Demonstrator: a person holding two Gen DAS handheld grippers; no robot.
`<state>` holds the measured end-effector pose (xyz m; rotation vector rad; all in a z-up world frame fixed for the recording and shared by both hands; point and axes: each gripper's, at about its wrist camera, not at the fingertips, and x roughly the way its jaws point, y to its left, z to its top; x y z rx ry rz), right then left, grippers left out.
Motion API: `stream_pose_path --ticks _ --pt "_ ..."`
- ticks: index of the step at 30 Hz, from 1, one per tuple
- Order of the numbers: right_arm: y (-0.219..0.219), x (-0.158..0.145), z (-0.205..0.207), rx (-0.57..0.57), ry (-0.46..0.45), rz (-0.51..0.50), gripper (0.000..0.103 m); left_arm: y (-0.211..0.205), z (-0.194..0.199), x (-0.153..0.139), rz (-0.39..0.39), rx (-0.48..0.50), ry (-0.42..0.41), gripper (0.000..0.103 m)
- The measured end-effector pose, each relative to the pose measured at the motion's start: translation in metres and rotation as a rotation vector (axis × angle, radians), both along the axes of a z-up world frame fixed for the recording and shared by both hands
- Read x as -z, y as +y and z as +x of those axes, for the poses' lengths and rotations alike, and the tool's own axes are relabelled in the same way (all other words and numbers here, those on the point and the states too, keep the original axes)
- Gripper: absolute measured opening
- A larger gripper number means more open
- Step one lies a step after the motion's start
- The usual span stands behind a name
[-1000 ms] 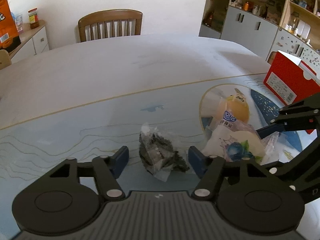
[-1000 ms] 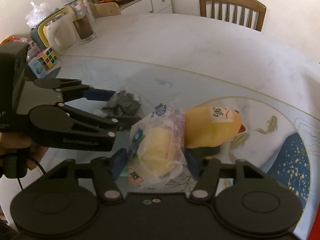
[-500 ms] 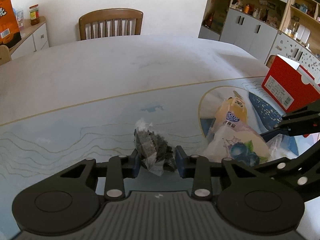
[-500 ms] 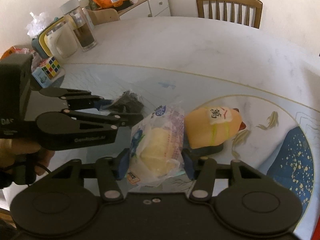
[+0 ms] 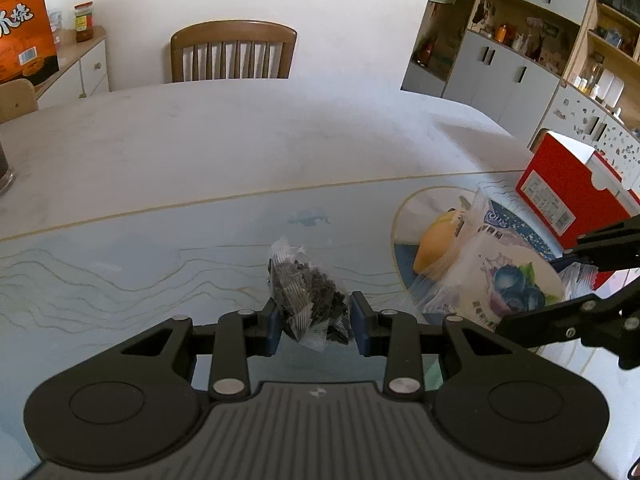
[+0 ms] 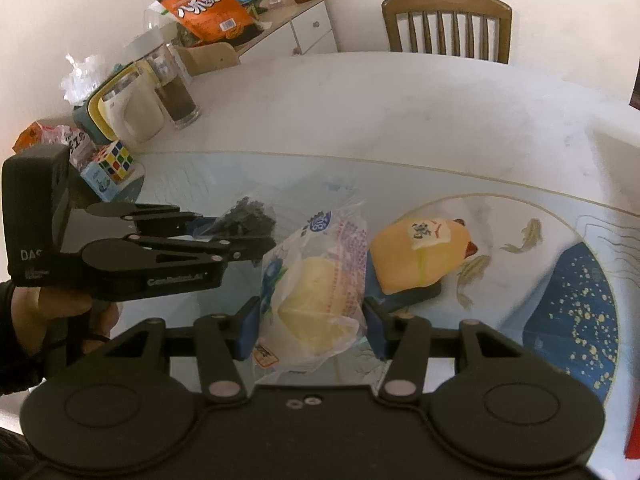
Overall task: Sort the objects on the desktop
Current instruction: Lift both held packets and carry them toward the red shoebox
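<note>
A small clear packet of dark dried bits (image 5: pixel 308 296) sits between the blue pads of my left gripper (image 5: pixel 314 326), which is shut on it just above the patterned table mat. The same dark packet (image 6: pixel 246 220) shows in the right wrist view, in the left gripper (image 6: pixel 236 236) a hand holds. My right gripper (image 6: pixel 312 326) is shut on a wrapped bread bag (image 6: pixel 316 284) with a blueberry print, lifted slightly off the mat. That bread bag (image 5: pixel 500 276) appears at the right of the left wrist view. A yellow squishy toy (image 6: pixel 424 256) lies just behind it.
A red box (image 5: pixel 568 196) stands at the mat's right edge. At the table's left side are a Rubik's cube (image 6: pixel 114 160), a glass jar (image 6: pixel 172 84) and a yellow-rimmed container (image 6: pixel 120 108). A wooden chair (image 5: pixel 234 52) stands at the far side.
Both grippers closed: the left's pads came in onto the dark packet, the right's tightened on the bread bag. The right gripper then rose a little with the bag.
</note>
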<state>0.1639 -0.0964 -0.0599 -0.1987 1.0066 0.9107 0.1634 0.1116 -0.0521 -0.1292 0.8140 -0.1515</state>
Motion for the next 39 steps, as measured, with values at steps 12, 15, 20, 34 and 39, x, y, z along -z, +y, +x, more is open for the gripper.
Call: stream_pose_path --ticks 12,15,20,34,39 --pt "-0.019 -0.015 -0.01 0.025 -0.022 0.015 0.052 -0.011 -0.018 -0.02 -0.017 0.016 -0.021 0.033" --pt "-0.024 -0.019 -0.012 0.027 -0.028 0.017 0.052 -0.015 -0.023 -0.026 -0.023 0.024 -0.028 0.033" --pt "-0.035 -0.025 -0.015 0.037 -0.038 0.023 0.052 -0.023 -0.031 -0.037 -0.033 0.038 -0.041 0.033" --pt "-0.088 -0.046 -0.02 0.102 -0.069 0.038 0.052 -0.074 -0.036 -0.073 -0.067 0.116 -0.096 0.033" --pt "-0.115 -0.057 -0.017 0.139 -0.097 0.039 0.052 -0.103 -0.032 -0.086 -0.07 0.155 -0.127 0.033"
